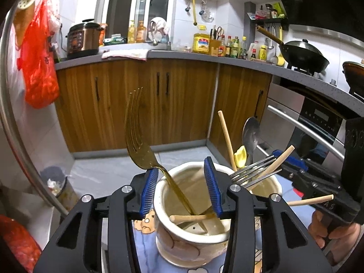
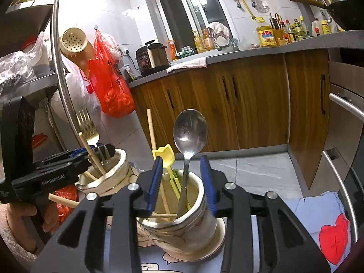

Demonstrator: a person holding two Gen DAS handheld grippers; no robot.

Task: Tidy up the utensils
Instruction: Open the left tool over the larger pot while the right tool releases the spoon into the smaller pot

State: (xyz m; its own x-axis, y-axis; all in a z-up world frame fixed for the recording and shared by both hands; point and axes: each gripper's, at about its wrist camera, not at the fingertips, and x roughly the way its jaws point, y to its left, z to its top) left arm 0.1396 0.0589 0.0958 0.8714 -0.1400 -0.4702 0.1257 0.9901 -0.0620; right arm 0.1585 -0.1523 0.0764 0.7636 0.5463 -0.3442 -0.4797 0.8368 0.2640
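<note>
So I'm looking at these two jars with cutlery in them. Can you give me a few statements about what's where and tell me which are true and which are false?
1. The gold fork stands in the jar in front of the left gripper. True.
2. The silver spoon shares a jar with the gold fork. False: it stands in the other jar, beside a yellow utensil.
3. The right gripper is clamped on the spoon's handle. False: its jaws stand apart, either side of the handle, not pressing it.
4. Both jars stand on a light blue printed cloth. True.
5. A wok sits on the stove. True.
</note>
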